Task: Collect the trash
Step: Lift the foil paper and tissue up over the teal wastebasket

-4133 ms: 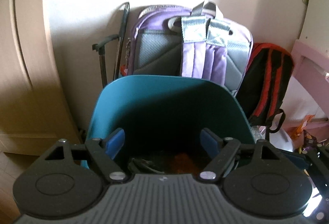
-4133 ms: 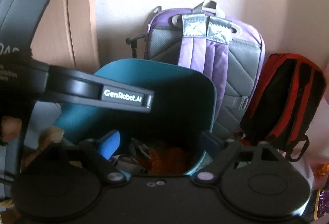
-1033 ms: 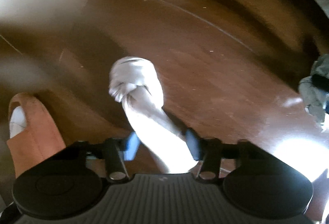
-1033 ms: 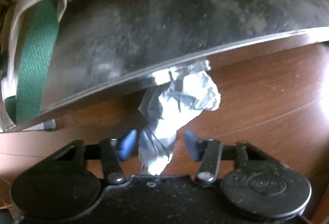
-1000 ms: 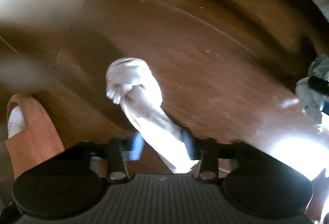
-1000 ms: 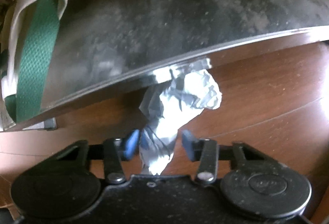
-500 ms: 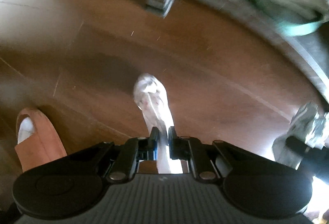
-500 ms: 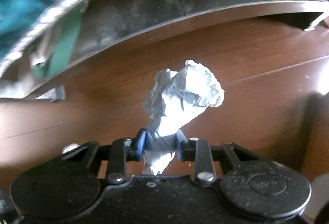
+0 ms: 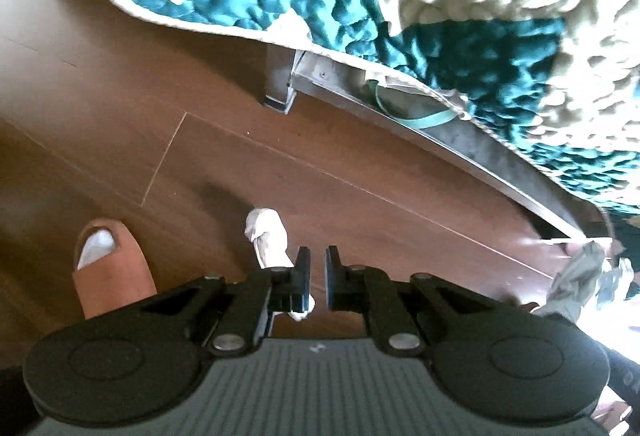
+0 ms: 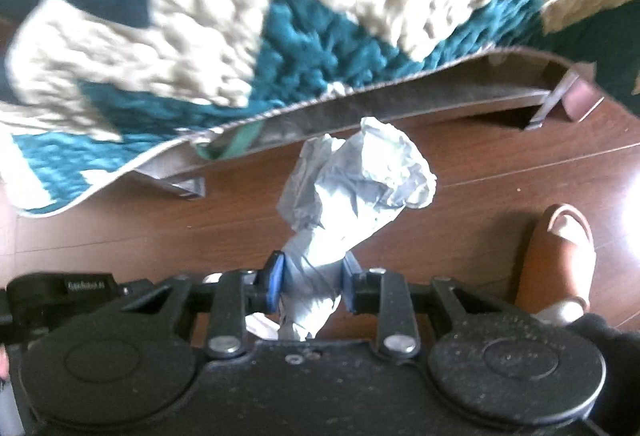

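Right gripper pinches a crinkled grey paper wad; left gripper, jaws nearly together, has a twisted white tissue beside its left finger, above glossy wood floor.

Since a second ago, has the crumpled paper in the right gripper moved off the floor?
Yes. The crumpled paper has gone up, pinched in the right gripper. It lay tucked under the bed frame edge before; now it hangs clear above the floor.
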A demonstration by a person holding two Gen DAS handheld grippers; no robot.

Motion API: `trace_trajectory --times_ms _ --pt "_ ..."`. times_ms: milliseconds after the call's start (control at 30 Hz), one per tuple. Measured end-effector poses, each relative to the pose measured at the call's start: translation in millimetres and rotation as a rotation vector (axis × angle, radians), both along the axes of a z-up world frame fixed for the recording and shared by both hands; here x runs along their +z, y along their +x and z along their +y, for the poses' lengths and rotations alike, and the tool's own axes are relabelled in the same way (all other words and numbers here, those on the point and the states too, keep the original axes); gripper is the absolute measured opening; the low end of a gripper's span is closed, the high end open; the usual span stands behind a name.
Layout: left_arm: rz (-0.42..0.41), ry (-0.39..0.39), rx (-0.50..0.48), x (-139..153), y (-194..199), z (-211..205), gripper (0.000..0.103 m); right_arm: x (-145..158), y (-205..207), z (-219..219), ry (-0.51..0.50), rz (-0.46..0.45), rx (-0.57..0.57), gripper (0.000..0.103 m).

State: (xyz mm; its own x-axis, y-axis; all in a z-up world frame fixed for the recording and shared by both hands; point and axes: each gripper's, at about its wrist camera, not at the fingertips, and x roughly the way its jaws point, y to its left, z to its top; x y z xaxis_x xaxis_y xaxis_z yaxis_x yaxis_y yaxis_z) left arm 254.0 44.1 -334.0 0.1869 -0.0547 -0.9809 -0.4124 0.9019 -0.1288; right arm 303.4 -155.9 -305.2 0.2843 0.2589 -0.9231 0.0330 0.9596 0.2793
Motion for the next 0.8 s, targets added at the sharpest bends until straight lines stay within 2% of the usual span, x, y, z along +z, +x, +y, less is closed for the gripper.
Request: trace_trajectory --times_ms 167,300,400,533,800 --pt "0.041 0.001 0.03 -20.1 -11.9 5.0 0.007 31.9 -28.9 -11.1 0.038 -0.028 0.025 0.028" --pt "0.108 -0.019 0.076 -49.4 -5.5 9.3 0.01 25.3 -37.1 -4.8 0.033 -0.003 0.05 0.028" --pt "0.144 -0.045 0.111 -77.2 6.0 13.1 0.023 9.2 -28.9 -4.6 0.035 0.04 0.047 0.028" --pt "0.199 -0.055 0.143 -117.7 19.0 18.1 0.052 -13.2 -12.2 1.2 0.055 0.093 0.048 0.028" --pt "0.273 -0.033 0.21 -191.0 41.7 39.8 0.054 -27.5 -5.9 11.4 0.106 0.167 0.054 0.029"
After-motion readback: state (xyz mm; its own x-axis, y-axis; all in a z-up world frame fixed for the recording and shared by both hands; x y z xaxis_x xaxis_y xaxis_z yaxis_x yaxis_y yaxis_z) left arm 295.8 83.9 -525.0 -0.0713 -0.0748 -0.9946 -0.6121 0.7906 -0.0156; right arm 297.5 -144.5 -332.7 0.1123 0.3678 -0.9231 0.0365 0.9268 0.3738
